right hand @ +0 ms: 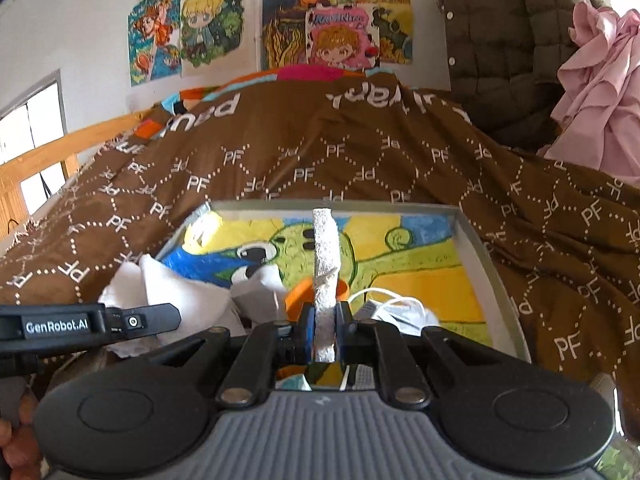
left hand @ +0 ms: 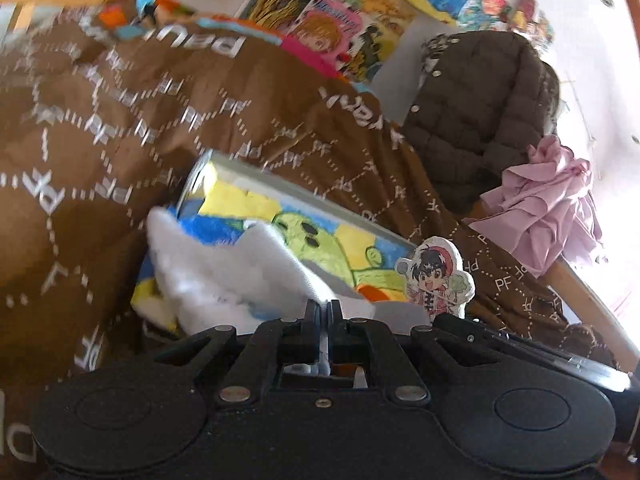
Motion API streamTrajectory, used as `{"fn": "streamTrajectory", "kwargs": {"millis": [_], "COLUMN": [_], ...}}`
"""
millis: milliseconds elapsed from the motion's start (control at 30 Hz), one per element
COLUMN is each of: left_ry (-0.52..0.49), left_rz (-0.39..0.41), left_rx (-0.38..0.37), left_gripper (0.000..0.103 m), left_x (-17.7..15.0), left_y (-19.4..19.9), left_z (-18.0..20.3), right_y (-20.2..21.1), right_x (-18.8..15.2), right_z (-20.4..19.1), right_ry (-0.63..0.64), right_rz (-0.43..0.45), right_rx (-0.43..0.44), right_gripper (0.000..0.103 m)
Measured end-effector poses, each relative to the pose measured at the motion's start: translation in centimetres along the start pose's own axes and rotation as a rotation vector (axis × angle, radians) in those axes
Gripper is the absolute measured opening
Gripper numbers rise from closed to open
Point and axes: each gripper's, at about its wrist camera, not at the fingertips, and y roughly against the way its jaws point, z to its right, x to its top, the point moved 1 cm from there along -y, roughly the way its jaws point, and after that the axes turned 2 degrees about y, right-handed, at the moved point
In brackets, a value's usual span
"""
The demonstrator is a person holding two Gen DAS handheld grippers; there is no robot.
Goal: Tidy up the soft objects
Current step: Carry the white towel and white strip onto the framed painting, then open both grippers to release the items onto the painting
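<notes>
In the left wrist view the left gripper [left hand: 323, 309] sits at the lower middle, its fingers pressed together on the edge of a white cloth [left hand: 224, 264] that bunches toward the left of the frame over the near corner of a grey box [left hand: 320, 200] lined with a bright cartoon picture. In the right wrist view the right gripper [right hand: 325, 320] is clamped on a thin, rough white strip [right hand: 326, 248] that stands up edge-on from its jaws over the middle of the same box, which rests on a brown patterned blanket [right hand: 360, 152]. The step in hand looks like laying these white soft things into the box. To do it well, both pieces should come down inside the walls before the fingers part, the cloth spread flat rather than left heaped over the near left corner, and the strip laid beside it, not on the loose white cord [right hand: 384, 300] at the lower right. The left view is blurred along its left side. What the strip is, whether it belongs to the cloth, how deep the box is, and what lies under the cloth cannot be made out. A cartoon figure [left hand: 436, 280] hides part of the box's right end.
</notes>
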Motion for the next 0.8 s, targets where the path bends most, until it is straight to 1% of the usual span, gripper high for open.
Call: {"fn": "streamTrajectory", "kwargs": {"millis": [67,133,367,467,533,567,600,633,667,733,767,800], "left_ry": [0.037,0.044,0.026,0.023,0.016,0.011,0.005,-0.001,-0.007,-0.013,-0.016,-0.024], "left_rz": [-0.014,-0.025,-0.037,-0.040,-0.041,-0.040,-0.038,-0.037,-0.035,-0.034,-0.035,-0.032], "left_rx": [0.005,0.015,0.032,0.049,0.059,0.065,0.071,0.076,0.084,0.097,0.102,0.108], "left_gripper": [0.002,0.002,0.003,0.005,0.009,0.010,0.011,0.016,0.019,0.028,0.030,0.034], "left_x": [-0.1,-0.3,-0.6,-0.6,-0.5,-0.5,-0.5,-0.5,-0.5,-0.5,-0.4,-0.4], "left_y": [-0.3,-0.5,-0.8,-0.8,-0.7,-0.7,-0.7,-0.6,-0.5,-0.3,-0.1,0.1], "left_z": [-0.6,-0.9,-0.7,-0.6,-0.4,-0.3,-0.2,-0.1,0.1,0.3,0.5,0.8], "right_y": [-0.2,-0.2,-0.1,0.1,0.4,0.7,0.9,1.2,1.5,2.1,2.5,2.9], "right_x": [-0.2,-0.3,-0.4,-0.4,-0.3,-0.2,-0.1,-0.1,0.0,0.2,0.3,0.4], "right_z": [0.1,0.1,0.3,0.5,0.8,0.9,1.0,1.2,1.3,1.6,1.8,1.9], "right_ry": [-0.004,-0.004,-0.009,-0.014,-0.021,-0.025,-0.029,-0.034,-0.038,-0.044,-0.046,-0.049], "right_rz": [-0.011,-0.015,-0.019,-0.013,-0.005,-0.001,0.003,0.008,0.014,0.027,0.033,0.041], "right_rx": [0.000,-0.002,-0.013,-0.023,-0.030,-0.033,-0.037,-0.040,-0.041,-0.044,-0.045,-0.046], "right_gripper": [0.012,0.012,0.013,0.015,0.018,0.019,0.022,0.028,0.030,0.038,0.040,0.045]}}
